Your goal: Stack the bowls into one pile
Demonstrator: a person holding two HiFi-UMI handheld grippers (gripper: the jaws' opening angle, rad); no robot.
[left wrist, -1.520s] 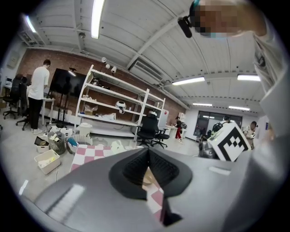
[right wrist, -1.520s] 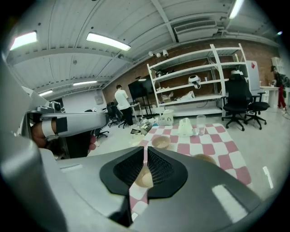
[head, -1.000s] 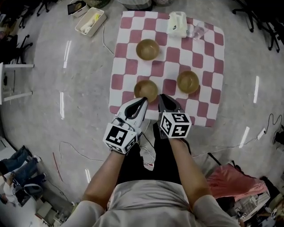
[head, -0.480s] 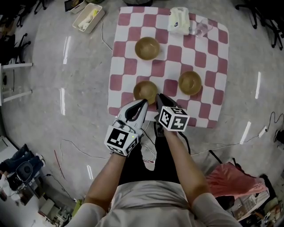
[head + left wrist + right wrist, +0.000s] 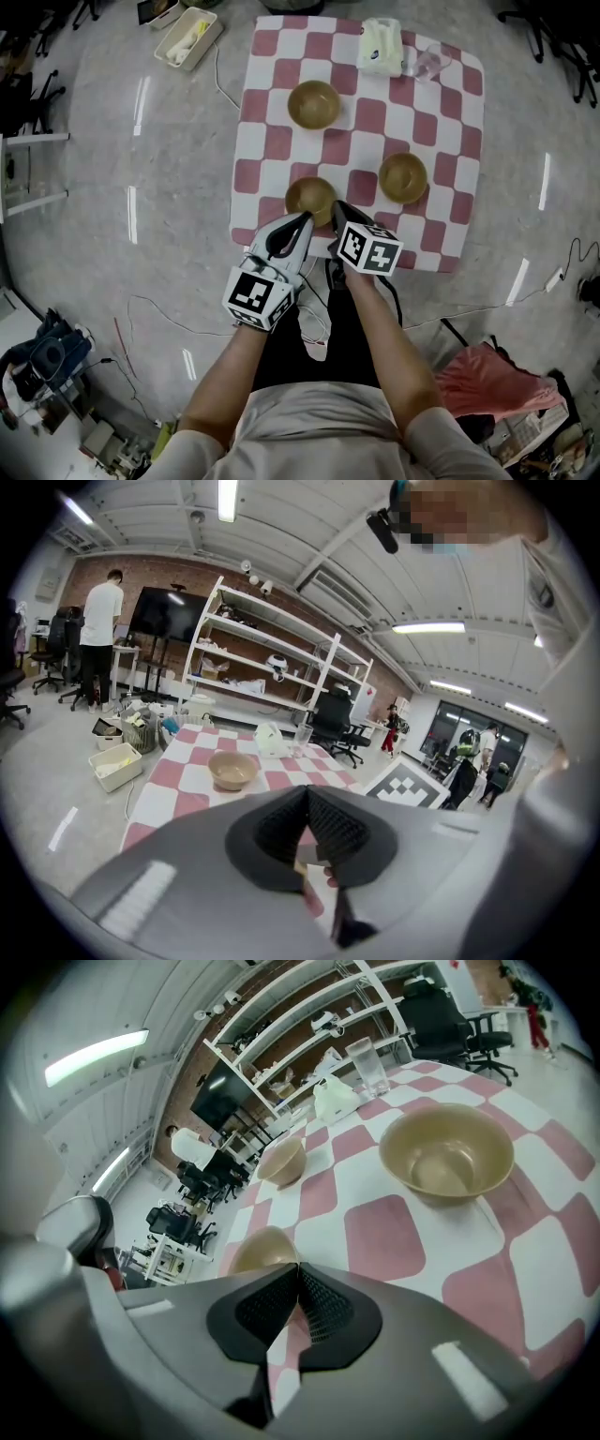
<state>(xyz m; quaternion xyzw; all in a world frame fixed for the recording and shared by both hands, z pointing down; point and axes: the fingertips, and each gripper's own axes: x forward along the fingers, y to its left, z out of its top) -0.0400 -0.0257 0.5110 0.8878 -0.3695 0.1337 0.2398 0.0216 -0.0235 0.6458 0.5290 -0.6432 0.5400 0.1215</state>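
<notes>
Head view: we see three tan bowls well apart on the checked tabletop [image 5: 277, 141]. The far bowl [image 5: 313, 103] sits toward the upper left of the cloth, the right-hand bowl [image 5: 402, 176] at mid-right, and the near bowl [image 5: 310, 196] close to the lower edge. None rests in another, so we judge the stacking not yet begun. The left hand-held gripper [image 5: 302, 221] and the right hand-held gripper [image 5: 339, 206] hang side by side at the lower edge, tips just beside the near bowl, which is the likely first pick. A white container [image 5: 380, 47] and a glass [image 5: 428, 61] stand at the top edge, out of the working area.

Left gripper view: the ribbed pads meet at the tip with nothing between them, so this tool is closed and empty. Above the jaws, at centre left, we make out the far bowl with the container and glass behind it.

Right gripper view: these jaws are also pressed together on nothing. The near bowl peeks out just above them at lower left, and the right-hand bowl fills the upper right. We think either jaw pair must spread before it can take a rim.
</notes>
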